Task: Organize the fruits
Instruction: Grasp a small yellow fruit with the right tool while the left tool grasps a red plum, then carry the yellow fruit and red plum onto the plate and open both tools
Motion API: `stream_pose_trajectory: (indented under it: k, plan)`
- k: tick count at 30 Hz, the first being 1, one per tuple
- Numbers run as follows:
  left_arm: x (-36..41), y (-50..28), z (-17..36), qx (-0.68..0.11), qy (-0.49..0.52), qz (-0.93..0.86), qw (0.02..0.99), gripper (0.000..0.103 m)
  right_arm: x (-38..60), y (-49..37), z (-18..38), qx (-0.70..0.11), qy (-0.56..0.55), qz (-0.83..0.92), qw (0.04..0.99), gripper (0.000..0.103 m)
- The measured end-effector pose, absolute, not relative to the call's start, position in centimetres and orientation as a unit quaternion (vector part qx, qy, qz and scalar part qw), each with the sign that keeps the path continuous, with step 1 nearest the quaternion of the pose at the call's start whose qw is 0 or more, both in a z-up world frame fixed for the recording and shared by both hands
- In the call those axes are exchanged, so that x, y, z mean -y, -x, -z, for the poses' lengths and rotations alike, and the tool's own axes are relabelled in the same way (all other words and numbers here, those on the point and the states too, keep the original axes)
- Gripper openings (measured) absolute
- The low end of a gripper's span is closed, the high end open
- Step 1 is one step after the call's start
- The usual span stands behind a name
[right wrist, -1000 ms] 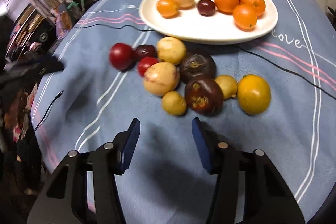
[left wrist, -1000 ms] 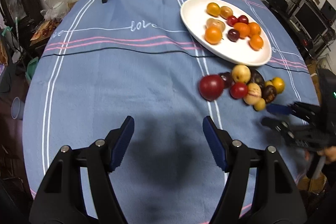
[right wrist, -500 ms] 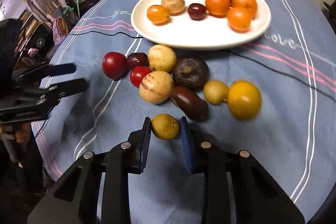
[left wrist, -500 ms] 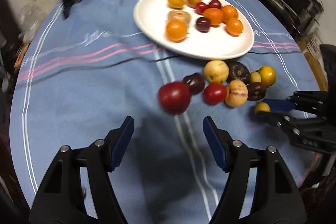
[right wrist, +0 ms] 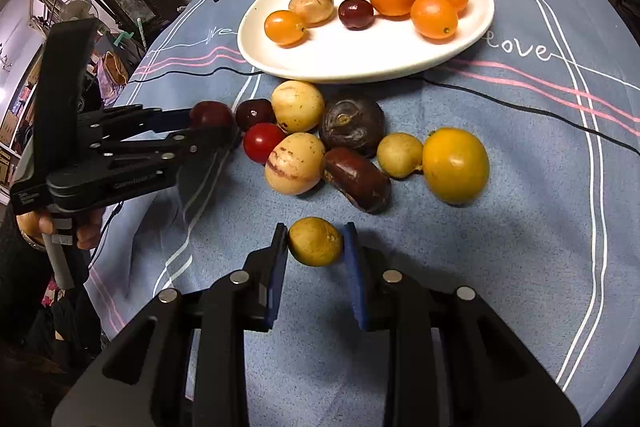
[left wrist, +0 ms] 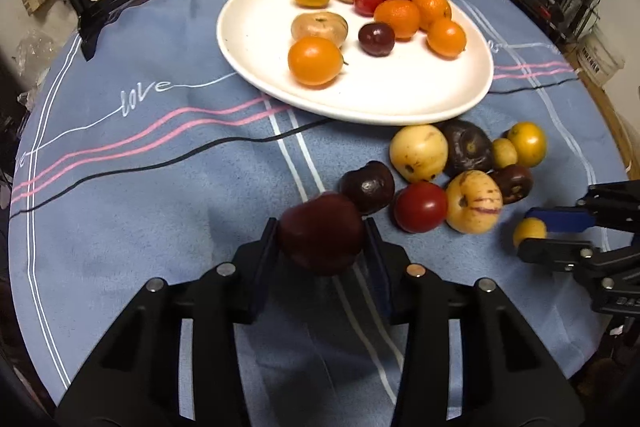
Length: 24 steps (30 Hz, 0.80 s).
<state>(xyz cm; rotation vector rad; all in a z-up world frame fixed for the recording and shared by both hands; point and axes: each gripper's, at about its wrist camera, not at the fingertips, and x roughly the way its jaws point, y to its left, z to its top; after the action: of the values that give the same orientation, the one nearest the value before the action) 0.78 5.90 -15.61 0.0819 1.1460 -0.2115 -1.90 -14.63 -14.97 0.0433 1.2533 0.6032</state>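
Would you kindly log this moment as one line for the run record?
left claw: shut on red plum | right claw: shut on yellow fruit | plate: nine fruits

Table [left wrist: 160, 155] covered in blue-grey cloth; white double lines, wavy pink stripes, one thin black line, white "love" script. Plate [left wrist: 400, 95] plain white, holding three deep orange fruits [left wrist: 397, 18], two yellow-orange ones [left wrist: 315, 60], two tan-brown, two red, one dark maroon plum [left wrist: 376, 38]. Loose pile on the cloth: pale yellow fruit [left wrist: 418, 152] with brown specks, cream-yellow one streaked purple [left wrist: 473, 202], bright red tomato [left wrist: 420, 207], blackish-purple wrinkled fruit [left wrist: 468, 147], golden-yellow fruit [left wrist: 527, 143]. Left tongs [left wrist: 322, 233] black with blue pads, around a dark red fruit [left wrist: 320, 231]. Right tongs [right wrist: 316, 243] black, blue pads, around a dull yellow fruit [right wrist: 315, 241].
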Motion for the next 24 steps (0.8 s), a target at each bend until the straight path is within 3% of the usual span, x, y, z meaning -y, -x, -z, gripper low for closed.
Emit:
stream_pose_trajectory:
  k: [11,24]
  plan:
    - [-5.4,2.1,12.6,-0.529,-0.013,0.093,0.844,0.042,13.9,2.5,14.3,-0.570,-0.014,-0.295,0.767,0.028]
    - [-1.8,-1.9,4.8,-0.468,-0.025,0.081,0.880,0.042,15.8,-1.7,4.7,-0.468,-0.024,-0.300,0.831,0.028]
